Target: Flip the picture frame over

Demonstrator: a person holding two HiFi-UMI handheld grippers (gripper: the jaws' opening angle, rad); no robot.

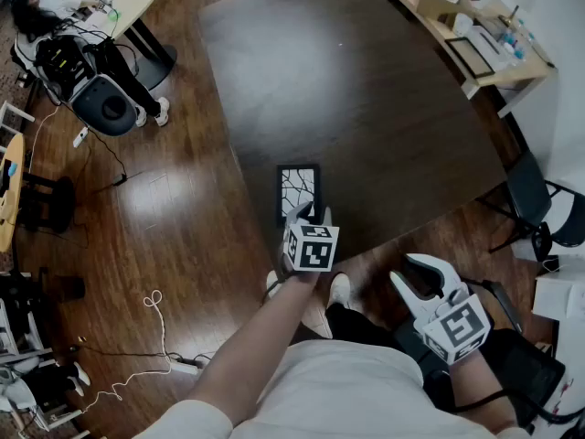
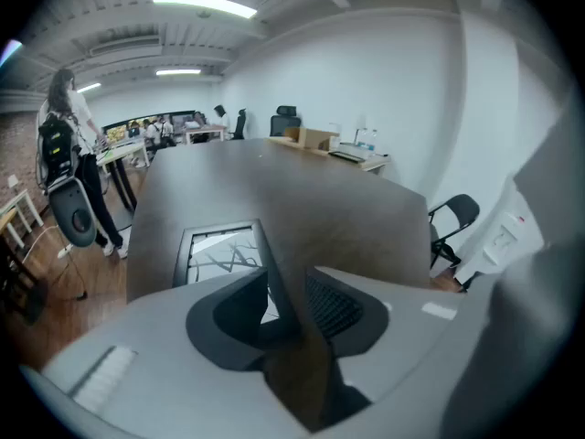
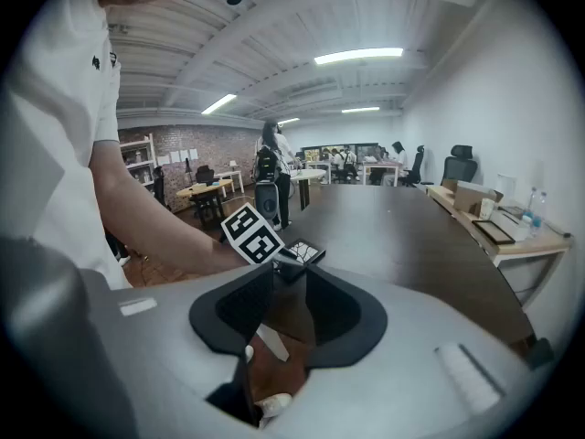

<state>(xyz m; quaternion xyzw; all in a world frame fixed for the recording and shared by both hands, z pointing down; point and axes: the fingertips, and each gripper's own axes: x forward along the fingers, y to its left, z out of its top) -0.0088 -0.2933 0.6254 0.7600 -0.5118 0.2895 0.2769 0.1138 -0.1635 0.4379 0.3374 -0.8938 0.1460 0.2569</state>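
Note:
A black picture frame [image 1: 299, 190] with a white cracked-line picture lies face up on the dark table [image 1: 366, 99], close to its near edge. My left gripper [image 1: 307, 214] hovers at the frame's near end, jaws open. In the left gripper view the frame [image 2: 218, 248] lies flat ahead. Its right border runs into the gap of the left gripper [image 2: 288, 305], one jaw over the picture and the other over bare table. My right gripper [image 1: 422, 278] hangs off the table at the lower right, open and empty. The right gripper view shows the right gripper [image 3: 288, 309] and, beyond it, the frame [image 3: 302, 251].
A light wooden shelf unit [image 1: 457, 21] with a small frame and bottles stands past the table's far right. A black chair [image 1: 539, 210] is at the right. A person sits at a desk [image 1: 128, 3] upper left, near an office chair [image 1: 105, 106]. A white cable [image 1: 151, 305] lies on the floor.

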